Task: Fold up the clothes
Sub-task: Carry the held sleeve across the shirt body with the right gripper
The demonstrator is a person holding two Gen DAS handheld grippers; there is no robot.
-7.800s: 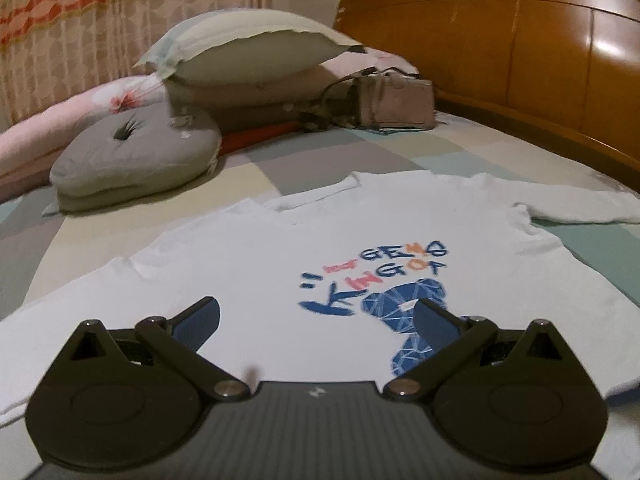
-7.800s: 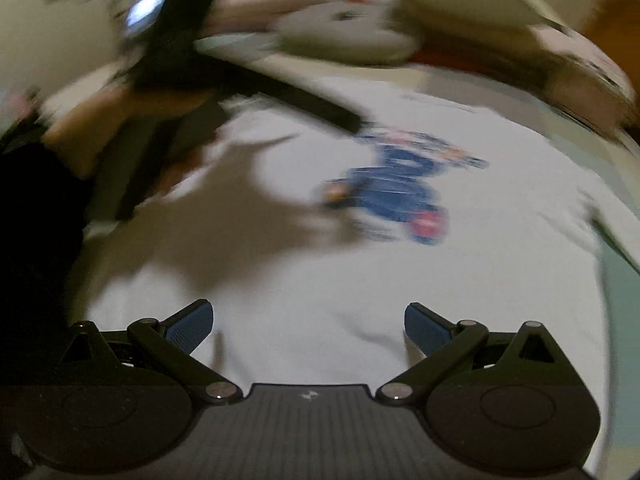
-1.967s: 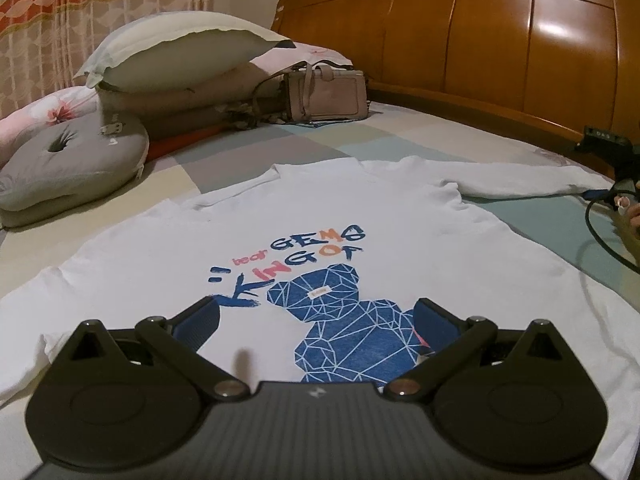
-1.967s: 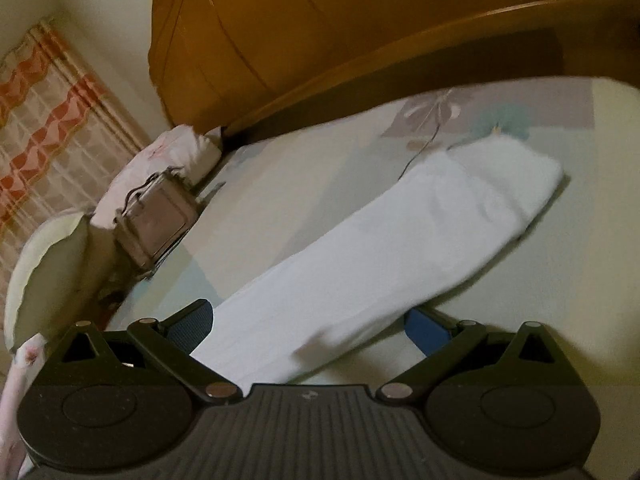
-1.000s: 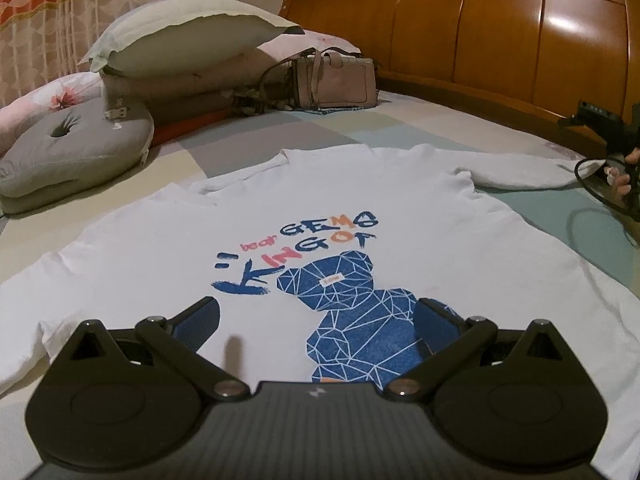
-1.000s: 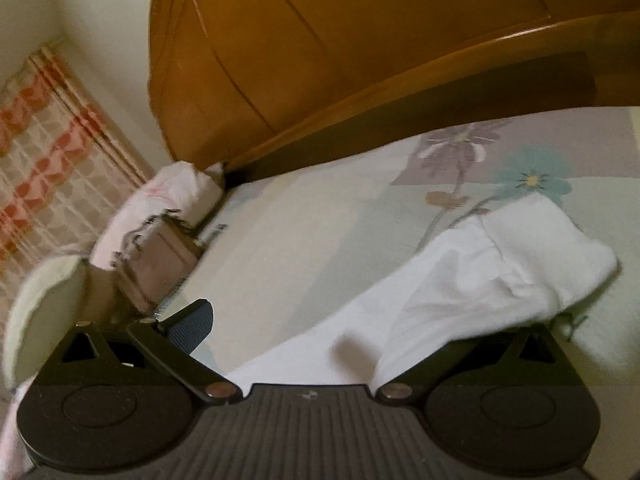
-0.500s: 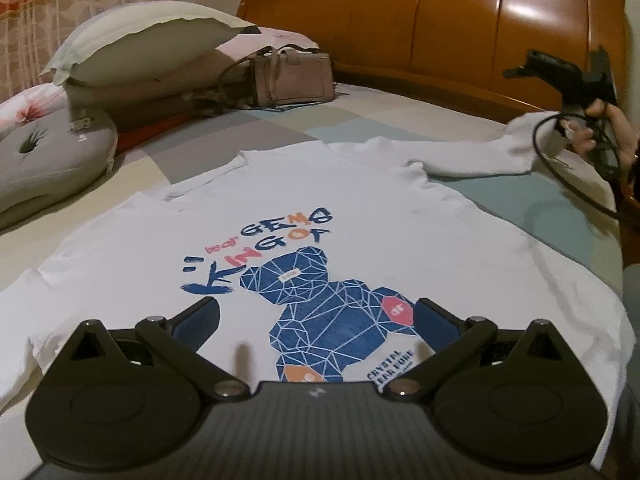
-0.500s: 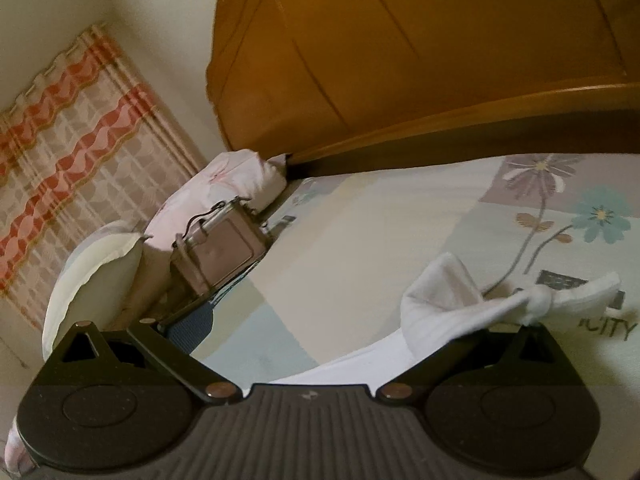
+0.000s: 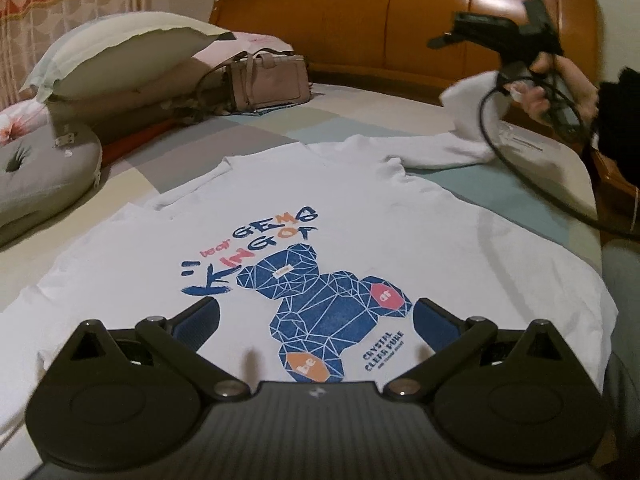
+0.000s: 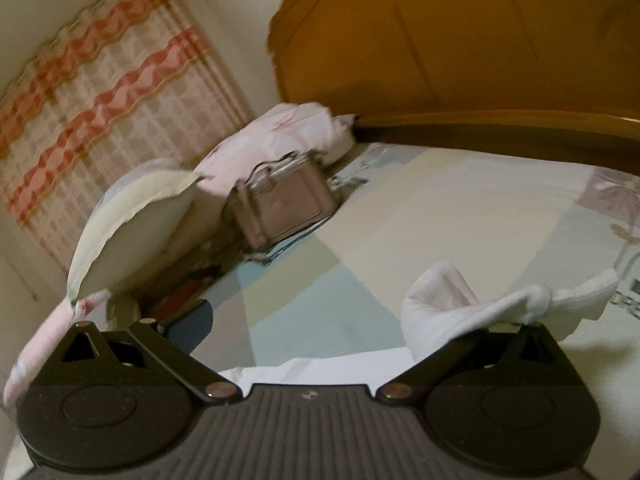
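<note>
A white long-sleeved shirt (image 9: 360, 216) with a blue bear print lies flat on the bed, front up. My left gripper (image 9: 316, 320) is open and empty, low over the shirt's lower front. In the left wrist view my right gripper (image 9: 496, 36) is raised at the far right, with the shirt's right sleeve (image 9: 468, 120) lifted under it. In the right wrist view the sleeve cuff (image 10: 500, 308) drapes over the right finger; the left finger (image 10: 192, 328) stands wide apart from it. The right fingertip is hidden by the cloth.
A brown handbag (image 9: 268, 80) and stacked pillows (image 9: 120, 52) lie at the head of the bed. A grey round cushion (image 9: 40, 168) sits at the left. The wooden headboard (image 9: 400, 20) runs behind. A black cable (image 9: 520, 168) hangs from the right gripper.
My right gripper has lifted the sleeve cuff off the bed and swung left toward the shirt's body. My left gripper has shifted slightly nearer the shirt's hem.
</note>
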